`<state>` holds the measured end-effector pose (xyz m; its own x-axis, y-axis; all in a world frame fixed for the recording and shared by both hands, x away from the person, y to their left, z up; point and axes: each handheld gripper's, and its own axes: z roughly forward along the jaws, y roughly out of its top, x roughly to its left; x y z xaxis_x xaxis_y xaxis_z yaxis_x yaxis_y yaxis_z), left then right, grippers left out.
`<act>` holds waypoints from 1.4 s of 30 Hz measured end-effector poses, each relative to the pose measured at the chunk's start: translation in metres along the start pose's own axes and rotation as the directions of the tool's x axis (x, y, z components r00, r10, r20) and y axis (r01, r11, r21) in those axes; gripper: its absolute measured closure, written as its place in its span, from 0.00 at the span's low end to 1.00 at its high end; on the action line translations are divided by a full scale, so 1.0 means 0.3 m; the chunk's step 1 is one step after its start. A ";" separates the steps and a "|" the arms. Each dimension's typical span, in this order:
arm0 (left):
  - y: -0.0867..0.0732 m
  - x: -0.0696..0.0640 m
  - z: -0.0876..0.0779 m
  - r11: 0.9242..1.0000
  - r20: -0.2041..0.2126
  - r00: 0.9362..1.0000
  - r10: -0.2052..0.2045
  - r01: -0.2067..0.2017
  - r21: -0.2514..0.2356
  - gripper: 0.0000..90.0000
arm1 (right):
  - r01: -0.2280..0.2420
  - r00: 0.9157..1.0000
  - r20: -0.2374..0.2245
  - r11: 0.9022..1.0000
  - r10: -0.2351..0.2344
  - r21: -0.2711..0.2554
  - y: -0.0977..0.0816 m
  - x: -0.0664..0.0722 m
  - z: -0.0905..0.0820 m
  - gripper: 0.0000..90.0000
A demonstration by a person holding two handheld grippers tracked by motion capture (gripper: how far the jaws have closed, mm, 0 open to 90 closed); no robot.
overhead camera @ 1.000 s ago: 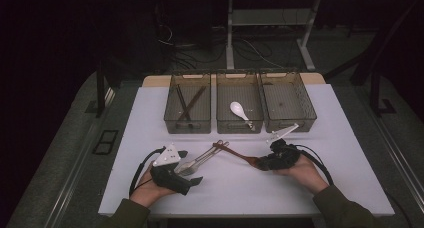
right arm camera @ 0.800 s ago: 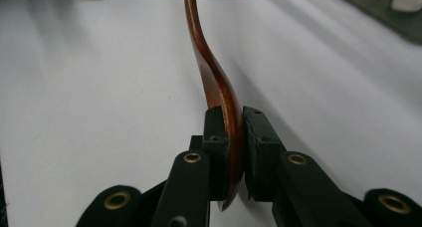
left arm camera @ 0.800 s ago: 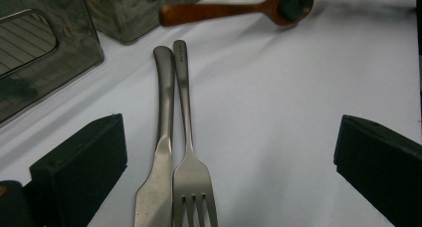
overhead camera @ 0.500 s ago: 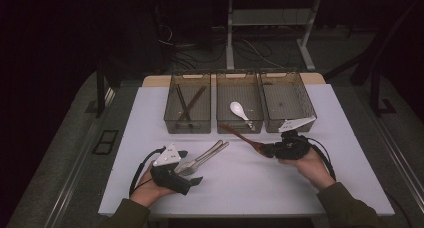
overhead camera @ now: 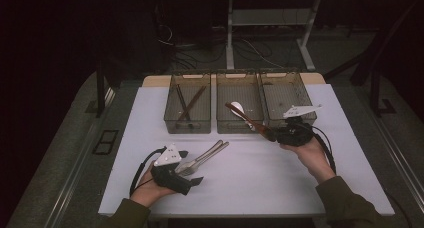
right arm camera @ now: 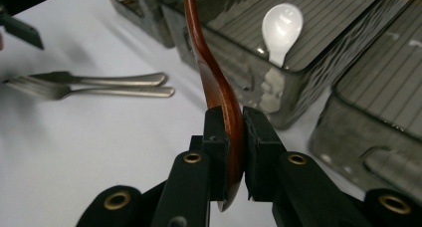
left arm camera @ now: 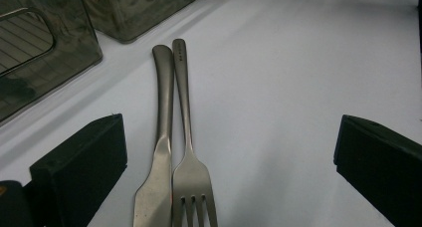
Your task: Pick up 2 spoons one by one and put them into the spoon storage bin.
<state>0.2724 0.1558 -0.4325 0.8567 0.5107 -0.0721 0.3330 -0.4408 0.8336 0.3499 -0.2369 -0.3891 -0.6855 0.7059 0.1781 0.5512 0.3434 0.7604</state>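
Holding: wooden spoon (right arm camera: 215,82), clamped at one end between the pads of the right gripper (overhead camera: 280,136), which are pressing on it from both sides.
Lying: its long axis is slanting up and leftward from the jaws, over the middle bin (overhead camera: 239,128), above the white spoon (right arm camera: 281,29).
Judging: the right hand is the nearer one for a drop there.
Resting: left gripper (overhead camera: 192,172), jaws wide apart and grasping nothing, is flanking the knife (left arm camera: 159,152) and fork (left arm camera: 188,157) on the table (overhead camera: 260,183).
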 end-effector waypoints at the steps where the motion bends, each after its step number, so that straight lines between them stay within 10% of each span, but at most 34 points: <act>1: 0.000 0.000 0.000 1.000 0.000 1.000 0.001 -0.001 -0.001 0.00 | 0.003 1.000 0.008 1.000 -0.003 -0.002 0.007 -0.002 0.001 0.90; 19: 0.000 -0.002 0.001 1.000 0.002 1.000 -0.002 0.002 -0.001 0.00 | -0.004 0.995 0.104 1.000 0.005 -0.013 0.143 -0.027 0.088 0.90; 42: 0.001 -0.005 0.003 1.000 0.007 1.000 -0.001 0.001 -0.006 0.00 | -0.056 0.976 0.215 0.989 0.026 0.134 0.221 -0.079 0.257 0.88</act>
<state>0.2717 0.1543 -0.4326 0.8593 0.5057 -0.0766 0.3311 -0.4358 0.8369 0.4394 -0.1831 -0.3910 -0.5527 0.8312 0.0595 0.6476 0.3835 0.6585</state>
